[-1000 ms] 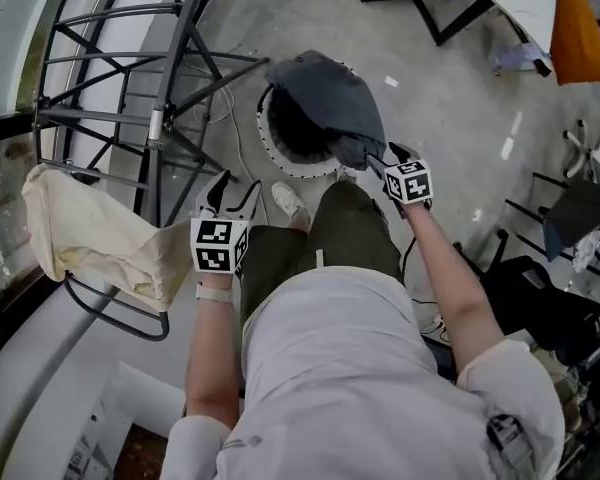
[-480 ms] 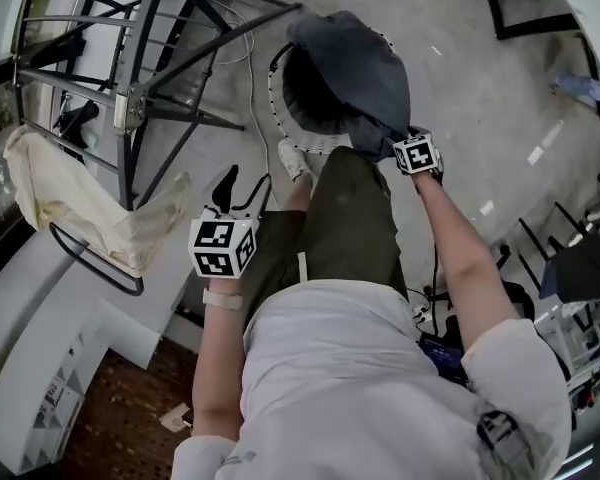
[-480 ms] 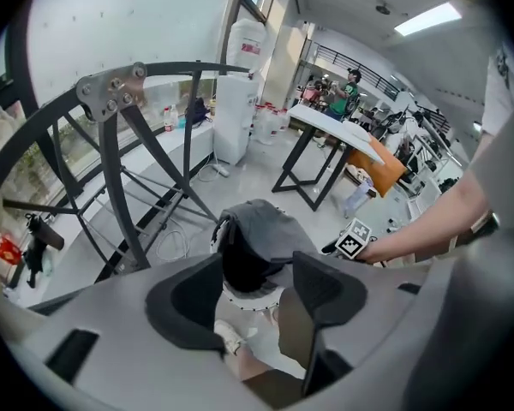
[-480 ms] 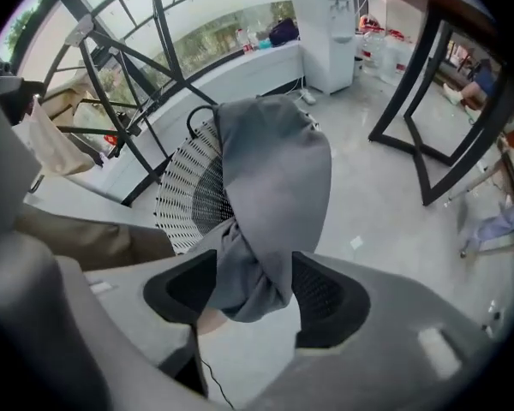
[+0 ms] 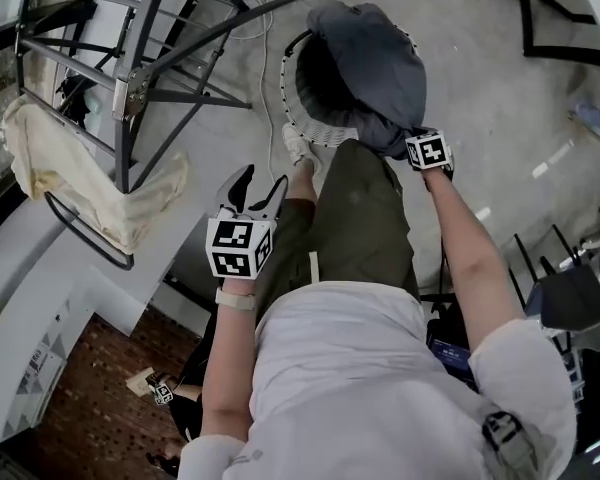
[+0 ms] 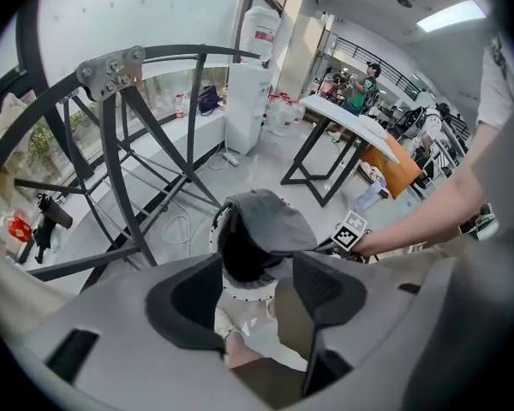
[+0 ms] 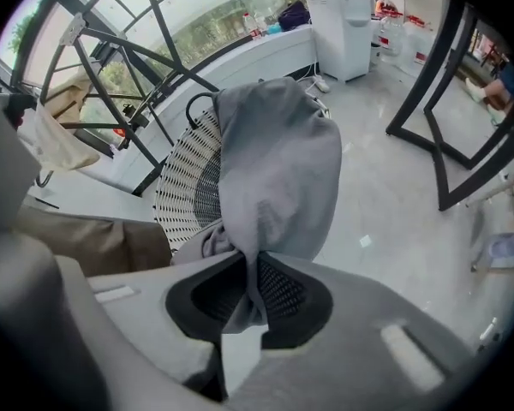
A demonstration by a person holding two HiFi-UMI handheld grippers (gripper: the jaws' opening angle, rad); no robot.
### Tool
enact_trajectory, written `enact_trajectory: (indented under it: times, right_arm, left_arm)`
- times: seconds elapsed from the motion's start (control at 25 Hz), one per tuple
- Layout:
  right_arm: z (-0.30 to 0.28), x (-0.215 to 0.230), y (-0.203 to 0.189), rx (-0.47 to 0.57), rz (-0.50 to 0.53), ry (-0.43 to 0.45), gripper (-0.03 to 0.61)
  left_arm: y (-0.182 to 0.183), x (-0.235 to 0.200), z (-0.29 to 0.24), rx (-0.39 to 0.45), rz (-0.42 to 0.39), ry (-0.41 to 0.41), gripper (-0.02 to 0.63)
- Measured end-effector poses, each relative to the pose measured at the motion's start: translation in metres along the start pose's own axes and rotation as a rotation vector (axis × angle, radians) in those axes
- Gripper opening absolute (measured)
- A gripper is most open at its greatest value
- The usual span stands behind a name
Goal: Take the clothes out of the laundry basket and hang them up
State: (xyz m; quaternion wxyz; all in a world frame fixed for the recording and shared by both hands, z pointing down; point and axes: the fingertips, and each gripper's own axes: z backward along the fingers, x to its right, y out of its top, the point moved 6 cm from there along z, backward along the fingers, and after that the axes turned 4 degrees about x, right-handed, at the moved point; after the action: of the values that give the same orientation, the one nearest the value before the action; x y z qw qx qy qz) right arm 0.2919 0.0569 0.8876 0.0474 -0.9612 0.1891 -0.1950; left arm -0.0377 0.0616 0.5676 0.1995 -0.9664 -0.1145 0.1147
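As the right gripper [image 7: 250,289] has just been closing its jaws onto a fold of the grey garment [image 5: 370,58] draped over the laundry basket [image 5: 315,133], the step appears to be pick-up. Next: lift clear, carry to the drying rack [image 5: 130,88]. Left gripper [image 5: 258,183]: wide apart, empty. Count: one basket, one garment, one rack, one cream cloth [image 5: 70,168] hung.

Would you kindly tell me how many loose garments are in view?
2: a grey garment draped over the laundry basket; a cream garment hanging on the rack. Others may lie hidden inside the basket.

Matt grey cloth garment [image 5: 375,58], perforated plastic basket [image 5: 325,135]
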Motion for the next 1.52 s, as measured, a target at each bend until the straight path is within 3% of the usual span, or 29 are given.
enact_trajectory:
  times: [0.12, 0.36, 0.52, 0.96, 1.16, 1.52]
  right_arm:
    - [0.019, 0.007, 0.008, 0.048, 0.026, -0.004, 0.04]
    - [0.071, 0.017, 0.04, 0.271, -0.038, -0.032, 0.034]
    - [0.114, 0.003, 0.062, 0.35, 0.015, -0.052, 0.032]
    - [0.225, -0.056, 0.129, 0.564, 0.095, -0.151, 0.018]
    - [0.291, -0.078, 0.166, 0.737, 0.063, -0.176, 0.018]
    - [0.408, -0.134, 0.23, 1.022, 0.179, -0.214, 0.017]
  left_arm:
    - [0.007, 0.006, 0.003, 0.02, 0.012, 0.006, 0.255]
    - [0.022, 0.009, 0.006, 0.098, 0.032, -0.003, 0.255]
    - [0.037, 0.009, 0.015, 0.153, 0.031, -0.033, 0.255]
    - [0.091, -0.014, 0.039, 0.291, -0.109, -0.137, 0.255]
    - [0.119, -0.021, 0.043, 0.347, -0.175, -0.179, 0.255]
    - [0.158, -0.012, 0.044, 0.433, -0.269, -0.271, 0.255]
